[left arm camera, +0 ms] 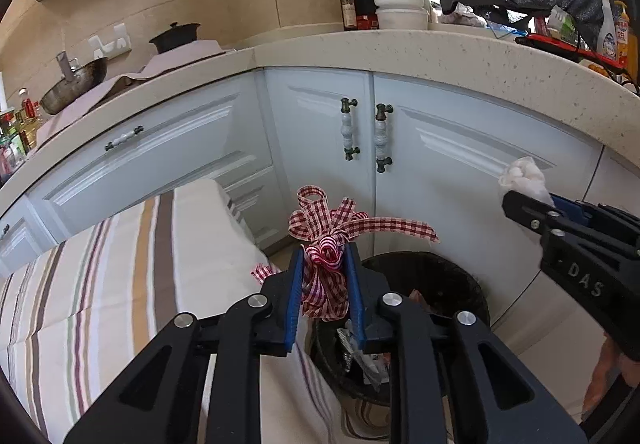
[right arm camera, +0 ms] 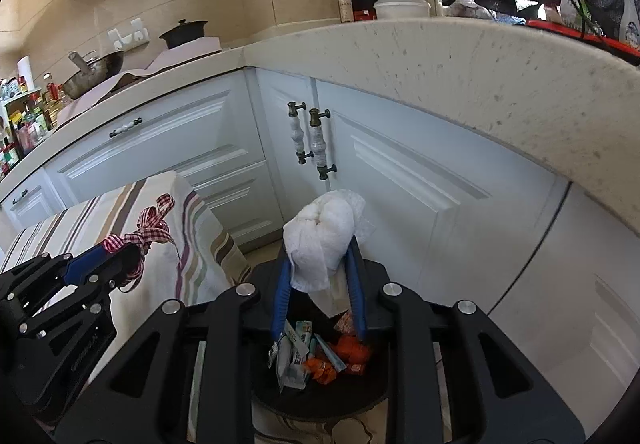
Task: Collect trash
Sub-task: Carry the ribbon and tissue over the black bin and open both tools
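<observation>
Left wrist view: the left gripper, its blue-padded jaws drawn nearly together, clamps a red-and-white gingham ribbon bow; the bow's long axis runs along the fingers, loops splaying beyond the tips and one tail streaming to the right. Directly below it stands a round black bag-lined trash bin, its contents mostly hidden here behind the gripper. Right wrist view: the right gripper, jaws likewise narrowly parted, pinches a crumpled white paper towel wad, which stands upright past the fingertips above the same bin; only this view shows the bin's interior, holding orange wrappers and pale printed packets. To the left of the bin lies a striped beige cloth over a raised surface. Behind, pale blue cabinet doors with ceramic handles carry a speckled cream countertop; white stacked tubs and a dark glass bottle stand farthest back.
</observation>
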Tool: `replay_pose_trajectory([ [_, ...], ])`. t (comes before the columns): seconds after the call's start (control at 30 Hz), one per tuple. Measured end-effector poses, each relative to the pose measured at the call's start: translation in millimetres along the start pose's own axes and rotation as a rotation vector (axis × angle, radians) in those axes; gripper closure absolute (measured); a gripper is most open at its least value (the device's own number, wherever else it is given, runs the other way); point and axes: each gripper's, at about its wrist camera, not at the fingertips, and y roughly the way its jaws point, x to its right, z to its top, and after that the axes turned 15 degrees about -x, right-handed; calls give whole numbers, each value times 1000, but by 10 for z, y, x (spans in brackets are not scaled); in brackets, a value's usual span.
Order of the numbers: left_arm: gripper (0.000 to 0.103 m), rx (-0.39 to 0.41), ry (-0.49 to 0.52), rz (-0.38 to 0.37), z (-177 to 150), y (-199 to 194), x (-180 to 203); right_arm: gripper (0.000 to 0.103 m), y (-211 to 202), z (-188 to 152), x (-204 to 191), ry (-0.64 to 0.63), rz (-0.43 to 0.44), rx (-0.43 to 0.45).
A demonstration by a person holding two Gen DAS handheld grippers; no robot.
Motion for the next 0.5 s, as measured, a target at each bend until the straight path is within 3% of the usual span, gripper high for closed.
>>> replay_pose_trajectory([
  [0.13,65,-13,-3,6,42,75,25,59,64,30,50,20,-8,10],
  [0.5,45,17,-28,23,75,15,-45,57,20,26,72,28,-29,19],
])
